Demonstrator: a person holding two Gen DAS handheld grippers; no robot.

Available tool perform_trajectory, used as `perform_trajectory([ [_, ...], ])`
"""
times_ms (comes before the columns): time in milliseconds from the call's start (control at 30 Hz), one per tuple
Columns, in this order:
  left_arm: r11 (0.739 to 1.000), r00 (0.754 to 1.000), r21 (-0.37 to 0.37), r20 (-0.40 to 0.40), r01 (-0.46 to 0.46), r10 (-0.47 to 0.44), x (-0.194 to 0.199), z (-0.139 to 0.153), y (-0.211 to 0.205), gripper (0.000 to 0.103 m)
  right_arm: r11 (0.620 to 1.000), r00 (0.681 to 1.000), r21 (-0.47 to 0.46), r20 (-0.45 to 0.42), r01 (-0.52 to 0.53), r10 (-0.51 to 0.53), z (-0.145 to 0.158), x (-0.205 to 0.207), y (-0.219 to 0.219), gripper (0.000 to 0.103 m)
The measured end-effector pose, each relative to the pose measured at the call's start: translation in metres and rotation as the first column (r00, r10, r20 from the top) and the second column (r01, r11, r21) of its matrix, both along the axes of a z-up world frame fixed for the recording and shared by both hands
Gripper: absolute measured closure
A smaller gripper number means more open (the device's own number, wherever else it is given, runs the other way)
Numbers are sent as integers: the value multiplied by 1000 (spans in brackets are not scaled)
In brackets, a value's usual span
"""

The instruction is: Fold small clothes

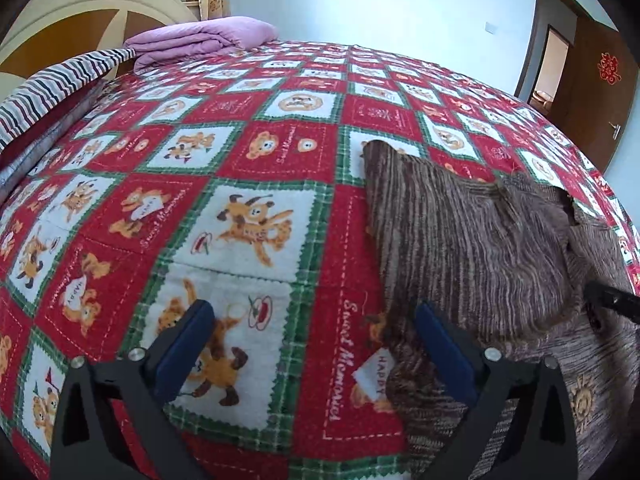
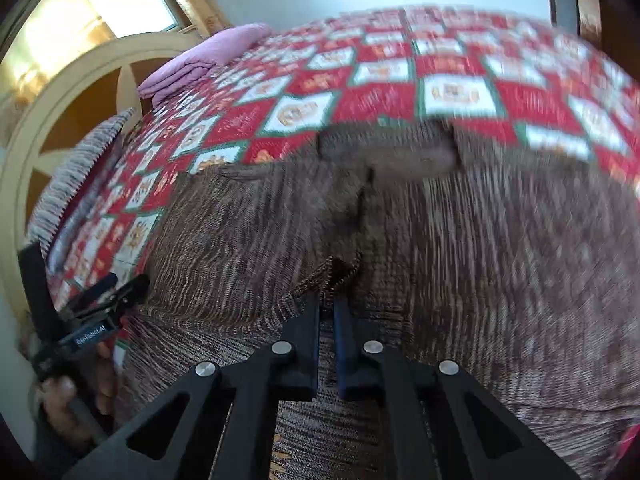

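1. Below my left gripper (image 1: 314, 354), in the left wrist view, lies the bed (image 1: 256, 160) under its red, green and white bear-print blanket (image 1: 248, 220). My jaws stand wide apart with nothing between them; one blue pad sits over bare blanket, the other right at the edge of the brown knit garment (image 1: 472, 240). That garment lies to the right, spread on the blanket, with one flap already turned over onto its body. A folded purple quilt (image 1: 200, 38) and a striped pillow (image 1: 52, 88) sit well apart near the headboard (image 1: 80, 12).

2. Risk on this side, as I judge it: with my left jaws empty, nothing pins this side of the knit, so a pull from the other side could drag the whole piece across the fuzzy blanket and undo the flap.

3. Across the right wrist view, which is blurred, the same brown knit garment (image 2: 460, 240) fills most of the frame. My right gripper (image 2: 329, 308) has its jaws together, and a small ridge of knit appears pinched at their tips. The left gripper (image 2: 106, 290) shows at the lower left, with the hand (image 2: 66, 404) on its handle.

4. Risk here, again my guess: the pinch looks shallow and the weave loose, so the fabric may slip out mid-fold, or I may have only the top layer and leave the fold crooked
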State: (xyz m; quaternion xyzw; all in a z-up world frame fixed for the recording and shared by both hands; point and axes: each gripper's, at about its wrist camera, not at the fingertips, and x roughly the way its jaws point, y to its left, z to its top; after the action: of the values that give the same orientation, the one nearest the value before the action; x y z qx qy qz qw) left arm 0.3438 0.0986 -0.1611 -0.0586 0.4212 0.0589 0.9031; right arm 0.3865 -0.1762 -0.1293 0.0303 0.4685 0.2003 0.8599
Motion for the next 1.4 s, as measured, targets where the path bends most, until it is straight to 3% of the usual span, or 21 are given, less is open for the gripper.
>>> perform_trajectory([
  [167, 999, 999, 4, -6, 40, -40, -1, 0, -6, 0, 992, 980, -121, 190, -34, 57, 43, -34, 1, 98],
  [267, 995, 995, 3, -5, 95, -95, -2, 1, -12, 0, 979, 980, -200, 179, -44, 80, 31, -40, -7, 98],
  [333, 990, 990, 25, -16, 139, -138, -3, 0, -21, 0, 968, 989, -241, 107, -69, 97, 5, -37, -11, 97],
  [400, 987, 988, 37, -17, 156, -155, -4, 0, -25, 0, 959, 996, -281, 59, -44, 63, -10, -36, -20, 85],
  [433, 986, 986, 34, -18, 164, -164, -5, 1, -25, 0, 966, 997, -256, 61, -34, 51, -9, -38, -25, 82],
  [467, 986, 986, 27, -18, 166, -166, -5, 1, -25, 0, 978, 997, -206, 59, -26, 39, -5, -38, -32, 73],
  [500, 986, 986, 21, -17, 166, -166, -5, 1, -24, 0, 988, 998, -153, 54, -9, 18, 0, -36, -39, 58],
  [567, 986, 986, 16, -18, 166, -166, -5, 1, -24, 0, 998, 997, -54, 65, 35, -32, 13, -28, -51, 49],
  [700, 986, 986, 22, -15, 164, -164, -6, 1, -25, 0, 992, 995, 67, 4, 102, -103, 18, 15, -56, 49],
  [833, 986, 986, 17, -12, 165, -164, -6, 0, -24, 0, 986, 988, 107, -100, 124, -113, -8, 53, -40, 55],
  [900, 986, 986, 15, -11, 165, -165, -6, 0, -24, 0, 987, 988, 118, -121, 107, -93, -16, 61, -32, 88],
  [933, 986, 986, 13, -11, 165, -165, -6, 0, -24, 0, 989, 993, 113, -88, 93, -84, -11, 59, -27, 100],
  [1000, 986, 986, 12, -10, 164, -164, -6, 0, -24, 0, 997, 999, 68, 17, 45, -46, 9, 47, -13, 100],
  [1033, 986, 986, 13, -10, 165, -164, -6, 0, -24, 0, 1000, 995, 23, 97, 14, -16, 24, 36, -4, 100],
  [1133, 986, 986, 15, -10, 167, -167, -6, 0, -24, 0, 997, 975, -80, 221, 12, 6, 44, 23, 8, 100],
  [1233, 985, 985, 25, -12, 170, -169, -7, 0, -26, 0, 982, 981, -172, 187, 80, -47, 29, 39, 4, 100],
  [1367, 985, 985, 29, -14, 171, -171, -6, 0, -28, 0, 956, 983, -227, 38, 185, -181, -13, 61, -25, 97],
  [1400, 985, 985, 28, -14, 171, -171, -6, 0, -27, 0, 961, 978, -184, 37, 208, -204, -14, 57, -38, 97],
])
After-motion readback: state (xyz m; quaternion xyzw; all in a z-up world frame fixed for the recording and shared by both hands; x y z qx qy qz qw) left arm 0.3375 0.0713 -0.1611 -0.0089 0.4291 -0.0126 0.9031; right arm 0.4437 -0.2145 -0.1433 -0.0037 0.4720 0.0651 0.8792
